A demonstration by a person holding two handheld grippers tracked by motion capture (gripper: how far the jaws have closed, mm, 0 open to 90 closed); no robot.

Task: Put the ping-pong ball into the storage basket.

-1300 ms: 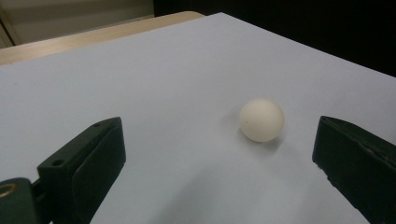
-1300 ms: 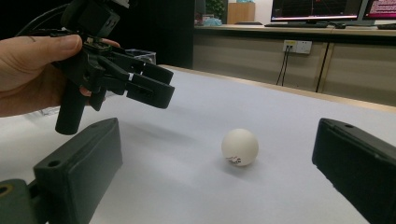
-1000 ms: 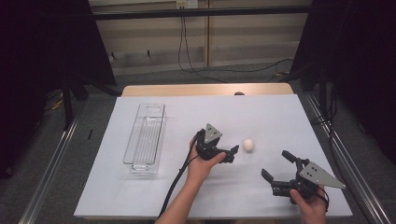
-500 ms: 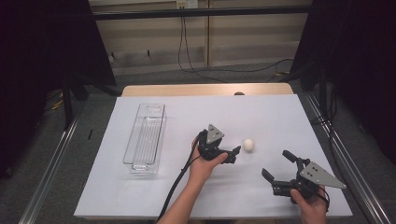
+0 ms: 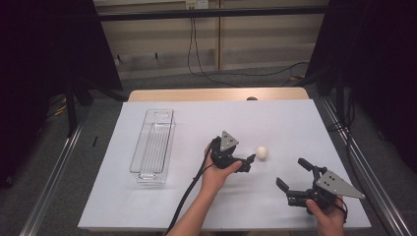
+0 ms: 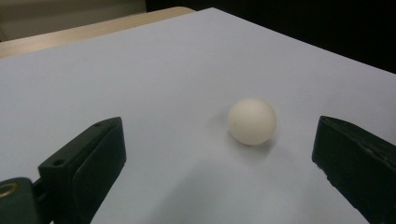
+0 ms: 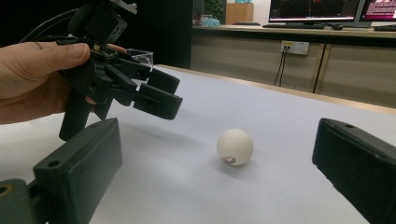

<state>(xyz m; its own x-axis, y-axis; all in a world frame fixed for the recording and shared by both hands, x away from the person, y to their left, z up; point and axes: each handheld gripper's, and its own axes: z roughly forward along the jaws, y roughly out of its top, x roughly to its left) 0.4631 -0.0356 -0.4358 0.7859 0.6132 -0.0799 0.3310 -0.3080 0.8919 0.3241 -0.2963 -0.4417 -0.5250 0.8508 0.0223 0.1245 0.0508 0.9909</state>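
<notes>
A small white ball [image 5: 261, 152] lies on the white table sheet, right of centre. My left gripper [image 5: 247, 163] is just to its left, open, its jaws pointing at the ball. In the left gripper view the ball [image 6: 252, 121] rests ahead of the open left gripper [image 6: 219, 133], nearer the right jaw and touching neither. My right gripper [image 5: 293, 174] is open near the front right, aimed towards the ball from a short way off. The right gripper view has the ball [image 7: 235, 146] beyond the open right gripper [image 7: 217, 130], and the hand-held left gripper [image 7: 159, 95] at upper left.
A clear, empty plastic tray [image 5: 152, 145] lies lengthwise on the left half of the sheet [image 5: 275, 118]. The left gripper's black cable [image 5: 189, 189] trails back to the front edge. A wooden table edge [image 5: 216, 94] shows at the back, and metal rails flank both sides.
My left gripper has edged slightly right, closer to the ball. The ball and the right gripper have stayed put.
</notes>
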